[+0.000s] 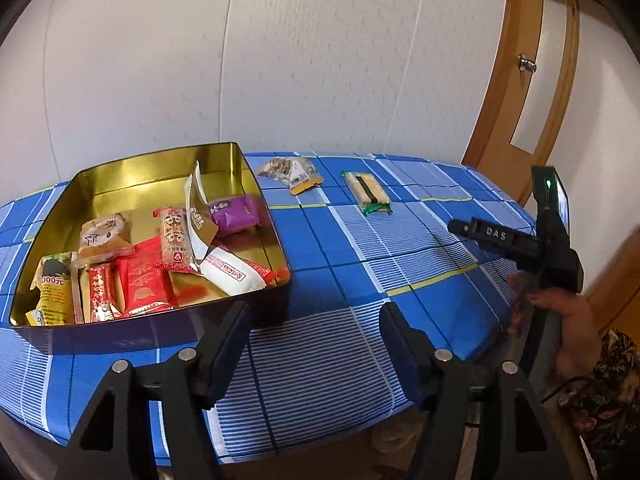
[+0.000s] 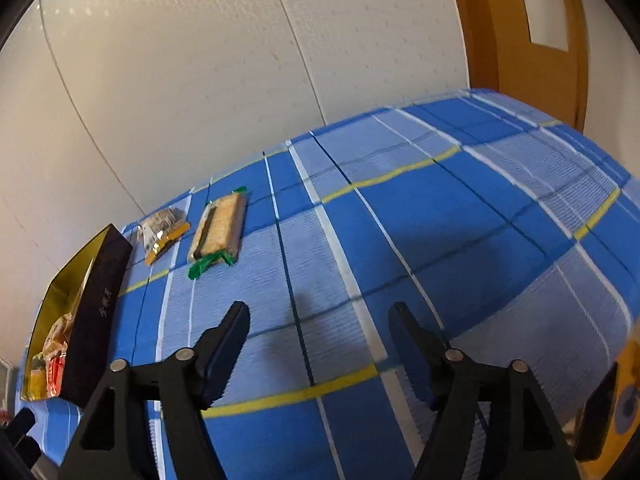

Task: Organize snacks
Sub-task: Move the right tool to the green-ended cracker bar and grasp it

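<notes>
A gold-lined tin box (image 1: pixel 160 168) holds several wrapped snacks, among them a purple pack (image 1: pixel 236 214) and a white pack (image 1: pixel 236 274). It shows at the left in the right wrist view (image 2: pixel 100 300). Two snacks lie loose on the blue checked cloth: a clear pack with orange ends (image 1: pixel 290 174) (image 2: pixel 162 232) and a green-ended cracker pack (image 1: pixel 366 192) (image 2: pixel 218 230). My left gripper (image 1: pixel 314 312) is open and empty beside the box's near right corner. My right gripper (image 2: pixel 320 314) is open and empty above bare cloth; it shows in the left wrist view (image 1: pixel 454 226).
The table (image 1: pixel 420 264) stands against a white wall. A wooden door (image 1: pixel 532 92) is at the back right. The table's near edge runs just below my left gripper.
</notes>
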